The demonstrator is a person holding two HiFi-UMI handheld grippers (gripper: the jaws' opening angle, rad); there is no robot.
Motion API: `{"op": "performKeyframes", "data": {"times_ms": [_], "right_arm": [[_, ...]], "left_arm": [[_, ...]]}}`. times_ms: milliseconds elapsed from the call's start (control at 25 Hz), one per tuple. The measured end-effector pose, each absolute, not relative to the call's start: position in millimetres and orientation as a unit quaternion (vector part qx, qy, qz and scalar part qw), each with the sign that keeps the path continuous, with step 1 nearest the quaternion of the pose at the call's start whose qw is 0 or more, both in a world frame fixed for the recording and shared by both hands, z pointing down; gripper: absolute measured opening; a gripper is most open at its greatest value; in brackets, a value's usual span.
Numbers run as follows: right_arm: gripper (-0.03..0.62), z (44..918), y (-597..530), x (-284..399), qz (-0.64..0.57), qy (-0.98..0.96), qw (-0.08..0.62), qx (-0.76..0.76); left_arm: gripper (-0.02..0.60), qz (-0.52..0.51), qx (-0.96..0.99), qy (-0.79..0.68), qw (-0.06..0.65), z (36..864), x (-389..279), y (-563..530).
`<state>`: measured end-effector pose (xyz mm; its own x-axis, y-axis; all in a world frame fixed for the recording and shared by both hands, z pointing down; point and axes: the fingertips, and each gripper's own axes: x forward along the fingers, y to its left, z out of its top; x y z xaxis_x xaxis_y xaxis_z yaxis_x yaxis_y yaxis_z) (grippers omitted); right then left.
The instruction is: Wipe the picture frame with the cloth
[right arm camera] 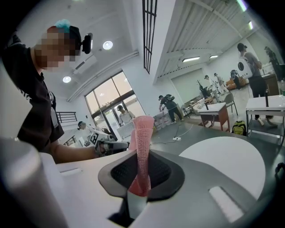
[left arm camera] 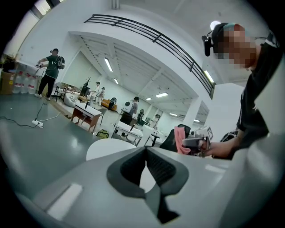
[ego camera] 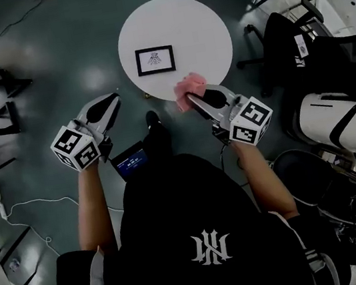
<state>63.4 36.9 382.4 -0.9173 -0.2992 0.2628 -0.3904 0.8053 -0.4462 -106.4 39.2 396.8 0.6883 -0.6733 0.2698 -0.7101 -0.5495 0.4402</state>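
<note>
A black picture frame [ego camera: 155, 60] with a white print lies flat on the round white table [ego camera: 202, 23], left of its centre. My right gripper [ego camera: 192, 95] is shut on a pink cloth [ego camera: 186, 89], held at the table's near edge, right of the frame. In the right gripper view the pink cloth [right arm camera: 143, 147] stands up between the closed jaws. My left gripper [ego camera: 112, 105] is shut with nothing in it, off the table to the left, over the floor. The left gripper view shows the other gripper with the pink cloth [left arm camera: 180, 139] and the table [left arm camera: 107, 147].
Black office chairs [ego camera: 301, 50] and a white machine [ego camera: 337, 122] stand to the right of the table. A small lit screen [ego camera: 132, 161] hangs at the person's front. Desks [left arm camera: 87, 113] and several people stand further off in the hall. Cables [ego camera: 33, 204] lie on the floor.
</note>
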Motion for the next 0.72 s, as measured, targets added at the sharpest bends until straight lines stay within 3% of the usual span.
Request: {"op": "performKeyframes", "data": {"times_ms": [280,720], "right_arm": [[0.029,380.8,-3.0,36.2,0.260,-0.938,0.105,0.203],[0.029,390.8,-52.1,71.8,0.269,-0.931,0.097,0.229]], "left_arm": [[0.003,0.035,0.875,-0.382,0.295,415.2,-140.0,-9.9],[0.003,0.061,0.874,-0.367,0.312,435.6,-108.8,-60.7]]}}
